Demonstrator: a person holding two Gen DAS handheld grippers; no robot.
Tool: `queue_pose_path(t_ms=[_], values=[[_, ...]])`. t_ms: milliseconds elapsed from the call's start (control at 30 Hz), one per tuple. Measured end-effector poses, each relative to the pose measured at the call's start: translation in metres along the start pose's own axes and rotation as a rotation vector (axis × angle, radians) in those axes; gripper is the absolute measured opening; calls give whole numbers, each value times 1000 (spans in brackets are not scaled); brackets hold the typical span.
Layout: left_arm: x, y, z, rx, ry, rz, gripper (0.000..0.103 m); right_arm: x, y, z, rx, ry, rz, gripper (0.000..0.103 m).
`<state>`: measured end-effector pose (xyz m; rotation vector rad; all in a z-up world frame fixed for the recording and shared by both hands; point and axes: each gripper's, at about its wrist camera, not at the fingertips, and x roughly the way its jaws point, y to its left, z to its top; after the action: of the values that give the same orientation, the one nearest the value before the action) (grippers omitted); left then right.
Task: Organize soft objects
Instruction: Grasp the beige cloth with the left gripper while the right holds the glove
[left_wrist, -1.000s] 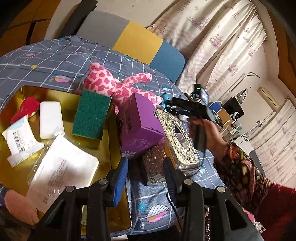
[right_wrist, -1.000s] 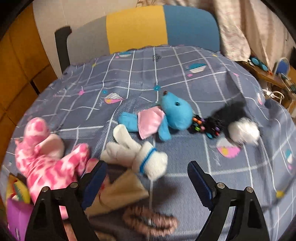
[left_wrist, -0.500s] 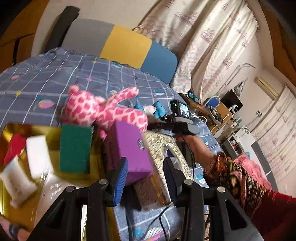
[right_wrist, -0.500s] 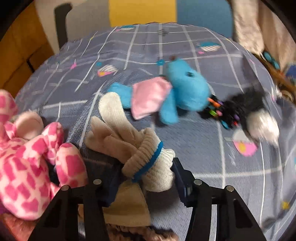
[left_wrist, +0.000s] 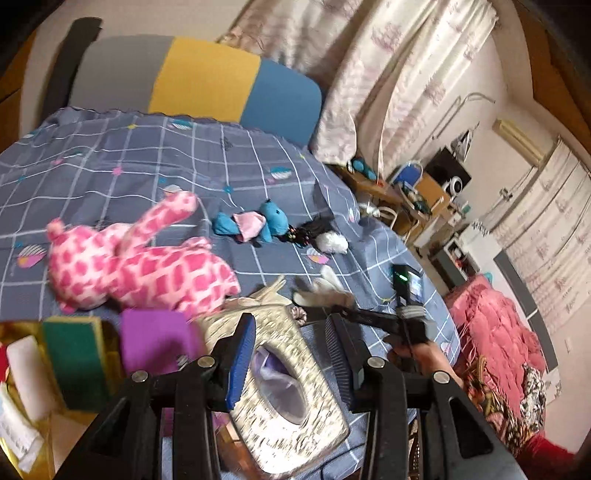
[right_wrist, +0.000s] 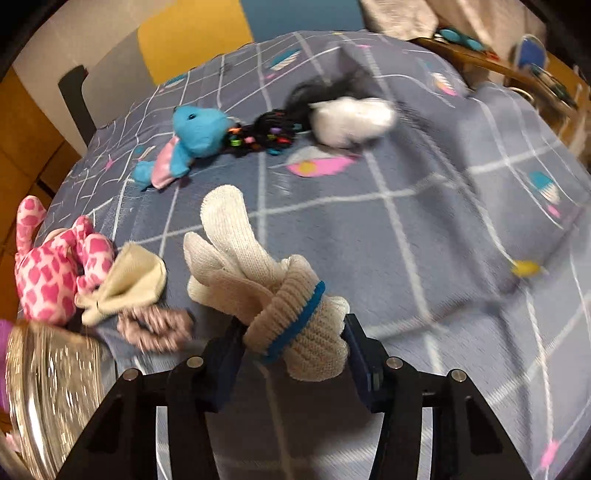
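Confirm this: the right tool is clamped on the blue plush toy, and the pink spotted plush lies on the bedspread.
Not quite. In the right wrist view, the right tool is clamped on the rolled cream knit gloves with a blue band; the blue plush toy lies untouched farther up the bedspread. The pink spotted plush does lie on the bedspread.

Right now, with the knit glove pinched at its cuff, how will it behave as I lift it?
Probably floppy: the knit glove's fingers splay loosely beyond the right gripper. Likely light, being thin knit. The bunched ribbed cuff should grip well, though it may compress and slip.
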<state>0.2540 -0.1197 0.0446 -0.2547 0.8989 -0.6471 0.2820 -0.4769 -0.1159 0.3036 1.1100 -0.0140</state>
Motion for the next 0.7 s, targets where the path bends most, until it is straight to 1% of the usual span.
queue_pose_path(t_ms=[33, 100, 133, 167, 200, 233, 267, 300, 333, 367, 400, 433, 500, 533, 633, 700], values=[[11, -4, 8, 4, 35, -4, 40, -6, -6, -6, 5, -3, 9, 53], [30, -9, 19, 6, 90, 8, 47, -17, -16, -18, 6, -4, 23, 53], [45, -13, 27, 12, 146, 2, 47, -18, -18, -22, 4, -3, 26, 53], [56, -15, 33, 9, 180, 13, 47, -19, -21, -28, 4, 2, 33, 53], [64, -18, 38, 16, 201, 37, 51, -18, -22, -31, 8, 2, 43, 53], [75, -23, 43, 48, 226, 66, 55, -16, -24, -35, 12, -3, 58, 53], [87, -31, 48, 105, 245, 101, 62, -12, -25, -34, 14, -3, 67, 53], [95, -37, 50, 148, 247, 133, 64, -10, -26, -37, 13, -12, 78, 53], [106, -42, 53, 196, 256, 168, 64, -9, -25, -37, 8, -28, 86, 53], [121, -45, 55, 226, 290, 186, 64, -9, -24, -38, 2, -37, 90, 53], [134, -45, 56, 235, 333, 193, 64, -10, -25, -40, -6, -46, 93, 53], [153, -44, 56, 234, 407, 194, 64, -11, -24, -42, -18, -58, 97, 53], [180, -38, 56, 210, 501, 205, 64, -13, -27, -48, -32, -89, 118, 53], [196, -36, 55, 201, 549, 238, 64, -13, -29, -49, -27, -98, 126, 53], [229, -32, 51, 236, 617, 322, 64, -13, -30, -47, 10, -99, 133, 54], [245, -30, 50, 245, 649, 346, 64, -12, -29, -48, 6, -107, 128, 54]])
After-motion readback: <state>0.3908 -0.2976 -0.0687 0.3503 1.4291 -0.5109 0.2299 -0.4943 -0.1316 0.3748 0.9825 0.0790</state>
